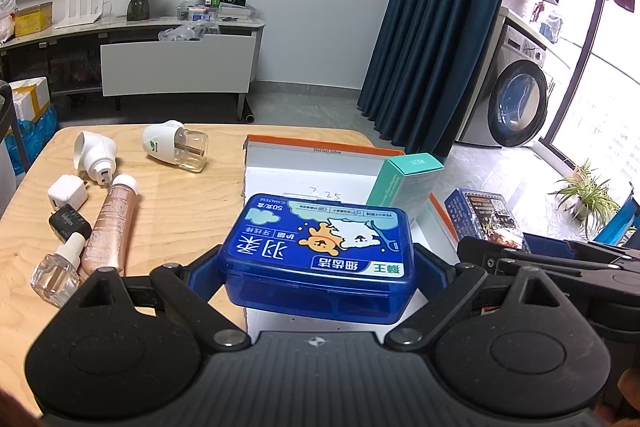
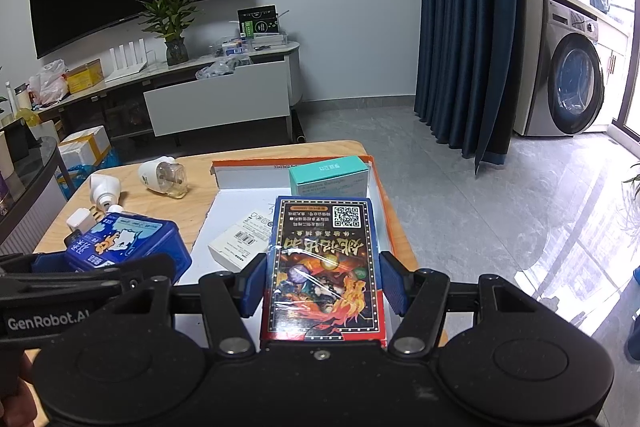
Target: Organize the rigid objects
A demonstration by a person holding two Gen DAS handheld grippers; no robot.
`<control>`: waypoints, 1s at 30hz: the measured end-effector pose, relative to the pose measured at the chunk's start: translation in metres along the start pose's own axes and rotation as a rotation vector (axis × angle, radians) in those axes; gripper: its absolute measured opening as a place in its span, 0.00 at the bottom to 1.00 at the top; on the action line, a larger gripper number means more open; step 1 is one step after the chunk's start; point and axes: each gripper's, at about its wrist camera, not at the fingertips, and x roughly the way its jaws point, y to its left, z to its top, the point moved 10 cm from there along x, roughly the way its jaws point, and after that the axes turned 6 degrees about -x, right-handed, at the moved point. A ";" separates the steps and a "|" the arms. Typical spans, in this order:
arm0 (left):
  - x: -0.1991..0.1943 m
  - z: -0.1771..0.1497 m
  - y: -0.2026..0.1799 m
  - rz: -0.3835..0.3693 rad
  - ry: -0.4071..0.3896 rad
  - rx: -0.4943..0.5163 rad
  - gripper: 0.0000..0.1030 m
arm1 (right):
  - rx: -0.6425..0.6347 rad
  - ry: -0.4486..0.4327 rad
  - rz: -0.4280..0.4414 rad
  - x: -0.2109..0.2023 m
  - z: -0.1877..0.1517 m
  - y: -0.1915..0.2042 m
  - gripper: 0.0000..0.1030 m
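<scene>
**Both hand-held grippers carry boxes over a cardboard tray**

Left wrist view: the left hand-held gripper point(image 1: 320, 263) is clamped on a blue floss-pick box point(image 1: 320, 247), held above the near edge of the white cardboard tray point(image 1: 280, 175) on the wooden table point(image 1: 180, 187). A teal carton point(image 1: 404, 183) stands inside the tray.

Right wrist view: the right hand-held gripper point(image 2: 322, 285) is clamped on a blue card box point(image 2: 324, 267) above the tray point(image 2: 240, 219), near a white carton point(image 2: 240, 245).
</scene>
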 end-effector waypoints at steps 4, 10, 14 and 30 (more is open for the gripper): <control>0.000 0.000 0.000 0.000 0.000 -0.001 0.93 | 0.002 0.001 0.000 0.000 -0.001 0.000 0.69; 0.000 -0.001 -0.002 0.000 0.001 -0.001 0.93 | 0.005 0.003 0.001 0.001 0.000 -0.001 0.69; 0.000 0.000 -0.002 -0.001 0.002 -0.002 0.93 | 0.005 0.003 0.000 0.001 0.000 -0.002 0.69; 0.001 -0.001 -0.002 0.001 0.004 -0.001 0.93 | 0.009 0.012 0.001 0.002 -0.005 -0.003 0.69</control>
